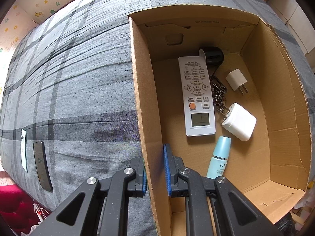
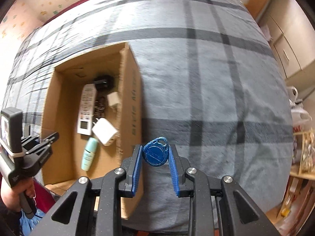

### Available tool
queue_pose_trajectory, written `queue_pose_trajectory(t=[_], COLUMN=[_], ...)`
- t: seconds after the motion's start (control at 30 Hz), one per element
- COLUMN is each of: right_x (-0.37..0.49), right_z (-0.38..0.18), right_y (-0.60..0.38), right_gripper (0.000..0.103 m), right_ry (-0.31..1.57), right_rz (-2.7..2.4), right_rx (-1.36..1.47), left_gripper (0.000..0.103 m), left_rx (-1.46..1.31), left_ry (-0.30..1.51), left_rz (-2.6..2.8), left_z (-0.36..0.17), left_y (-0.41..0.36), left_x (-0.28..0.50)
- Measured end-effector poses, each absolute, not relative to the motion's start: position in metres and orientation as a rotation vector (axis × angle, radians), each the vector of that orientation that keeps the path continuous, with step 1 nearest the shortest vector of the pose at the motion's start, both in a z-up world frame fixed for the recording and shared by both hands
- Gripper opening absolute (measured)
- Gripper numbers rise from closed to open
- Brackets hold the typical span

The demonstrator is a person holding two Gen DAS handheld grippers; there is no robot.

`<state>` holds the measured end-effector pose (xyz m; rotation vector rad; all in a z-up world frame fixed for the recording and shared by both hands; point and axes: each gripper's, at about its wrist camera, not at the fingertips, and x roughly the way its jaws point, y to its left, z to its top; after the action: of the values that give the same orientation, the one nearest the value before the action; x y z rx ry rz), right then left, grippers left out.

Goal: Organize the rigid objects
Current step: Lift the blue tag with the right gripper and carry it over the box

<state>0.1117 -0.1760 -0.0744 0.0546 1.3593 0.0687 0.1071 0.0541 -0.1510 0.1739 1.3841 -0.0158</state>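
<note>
Right gripper (image 2: 155,155): fingers part-open, clamped on blue key fob (image 2: 155,154), teardrop-shaped, speckled, hole at top end, held flat-face to camera over grey plaid bed (image 2: 216,88). Left gripper (image 1: 154,167): fingers pinched on near-left wall of cardboard box (image 1: 149,118). Beyond fingers, inside box: pale teal bottle (image 1: 219,158), white charger (image 1: 239,122), white remote (image 1: 197,96), key ring (image 1: 218,92), small white plug (image 1: 236,79), black round object (image 1: 213,55).
</note>
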Motion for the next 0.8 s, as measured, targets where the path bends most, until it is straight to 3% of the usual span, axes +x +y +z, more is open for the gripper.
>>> queue_pose_trajectory(t=[0.8], right_x=[0.146], right_z=[-0.093], right_y=[-0.06], right_gripper=[0.028], right_ry=[1.391], right_rz=[0.321], right_rx=[-0.109], left_gripper=[0.014], left_rx=[0.143], left_ry=[1.395], left_rz=[-0.03], left_z=[-0.153], left_y=[0.061], left_x=[0.108])
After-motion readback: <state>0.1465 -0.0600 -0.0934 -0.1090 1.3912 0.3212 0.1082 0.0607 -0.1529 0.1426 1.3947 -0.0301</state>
